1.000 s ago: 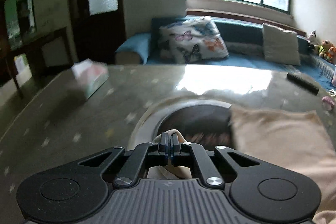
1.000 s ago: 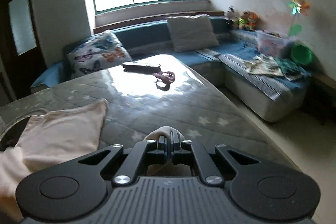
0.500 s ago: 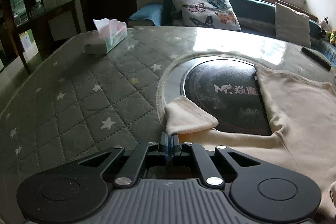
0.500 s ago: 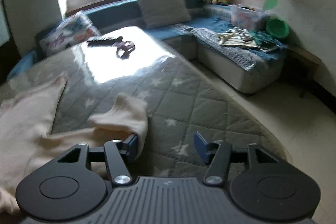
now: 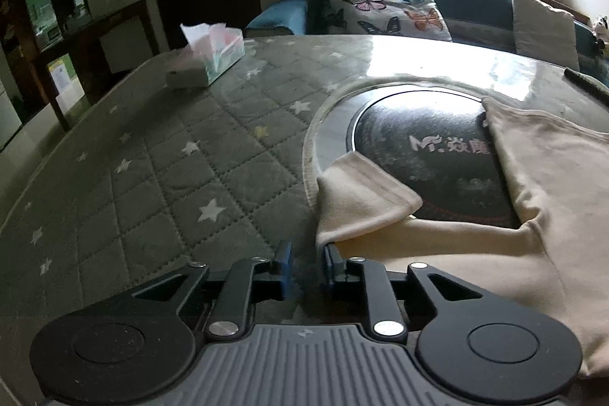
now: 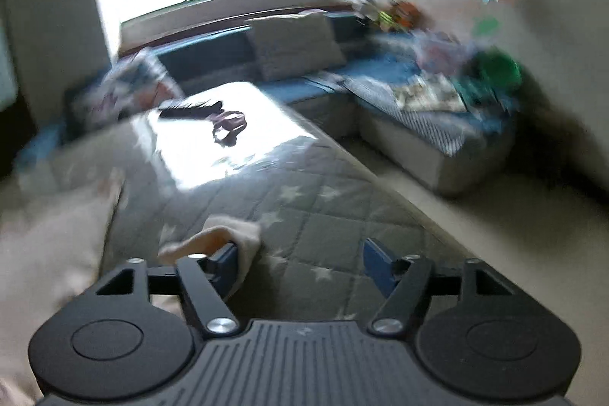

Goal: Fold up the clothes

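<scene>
— Letting go, both of them: the left tongs [image 5: 306,267], pinched on a sleeve [image 5: 361,200] half a second ago, now stand slightly spread just short of it, and the right tongs [image 6: 300,263] gape wide.

— So that fold is laid?

— Probably. The cream shirt [image 5: 548,192] lies soft and matte on the table [image 5: 160,177] — quilted grey, star-printed — partly over the glossy black round cooktop [image 5: 422,154], sleeve turned inward.

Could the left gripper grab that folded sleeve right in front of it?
Probably yes. The left gripper is open, and the folded sleeve of the beige shirt lies just beyond its fingertips with nothing between them.
</scene>
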A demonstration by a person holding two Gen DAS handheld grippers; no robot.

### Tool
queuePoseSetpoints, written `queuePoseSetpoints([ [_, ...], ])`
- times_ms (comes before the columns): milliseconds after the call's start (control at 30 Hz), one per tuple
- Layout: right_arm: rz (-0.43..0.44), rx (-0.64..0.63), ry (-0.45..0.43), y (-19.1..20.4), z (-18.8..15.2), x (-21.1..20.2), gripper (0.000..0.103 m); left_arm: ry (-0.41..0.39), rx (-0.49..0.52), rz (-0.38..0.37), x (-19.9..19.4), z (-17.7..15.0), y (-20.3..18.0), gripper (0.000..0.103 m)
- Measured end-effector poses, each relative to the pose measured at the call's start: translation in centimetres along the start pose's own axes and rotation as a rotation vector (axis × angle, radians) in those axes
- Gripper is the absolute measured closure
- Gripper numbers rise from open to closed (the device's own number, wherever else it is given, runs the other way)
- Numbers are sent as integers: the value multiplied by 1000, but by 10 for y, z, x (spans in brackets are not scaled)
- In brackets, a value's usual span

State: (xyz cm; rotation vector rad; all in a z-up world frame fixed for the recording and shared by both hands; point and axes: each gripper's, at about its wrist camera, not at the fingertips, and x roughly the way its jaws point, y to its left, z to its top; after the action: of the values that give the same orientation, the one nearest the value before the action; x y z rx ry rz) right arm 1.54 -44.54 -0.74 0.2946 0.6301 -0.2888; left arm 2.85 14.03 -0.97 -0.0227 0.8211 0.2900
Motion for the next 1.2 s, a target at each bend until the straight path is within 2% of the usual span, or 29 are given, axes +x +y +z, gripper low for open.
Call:
queuePoseSetpoints([
  [67,-6,58,32,-13,-3,3,32,4,-1,11,2,-1,0,73],
  [133,-41,59,49,-17,-10,6,32,6,-2,15,2,-1,1,72],
  [233,-90,25,56,-19,-19,6,32,5,1,24,3,-1,1,66],
  [433,-120,-55,34,-12,-16,3,32,-5,-7,40,1,-1,5,52],
  [667,-61,-136,45,6,-11,7,31,7,-51,81,6,-2,19,37],
  [833,-44,-180,57,18,-11,14,31,8,-137,90,6,-2,35,30],
  [1000,-45,-207,81,23,-13,22,31,11,-237,101,6,-2,53,29],
  [1200,-38,-224,89,26,-15,26,31,-37,-98,161,-2,-7,38,19],
])
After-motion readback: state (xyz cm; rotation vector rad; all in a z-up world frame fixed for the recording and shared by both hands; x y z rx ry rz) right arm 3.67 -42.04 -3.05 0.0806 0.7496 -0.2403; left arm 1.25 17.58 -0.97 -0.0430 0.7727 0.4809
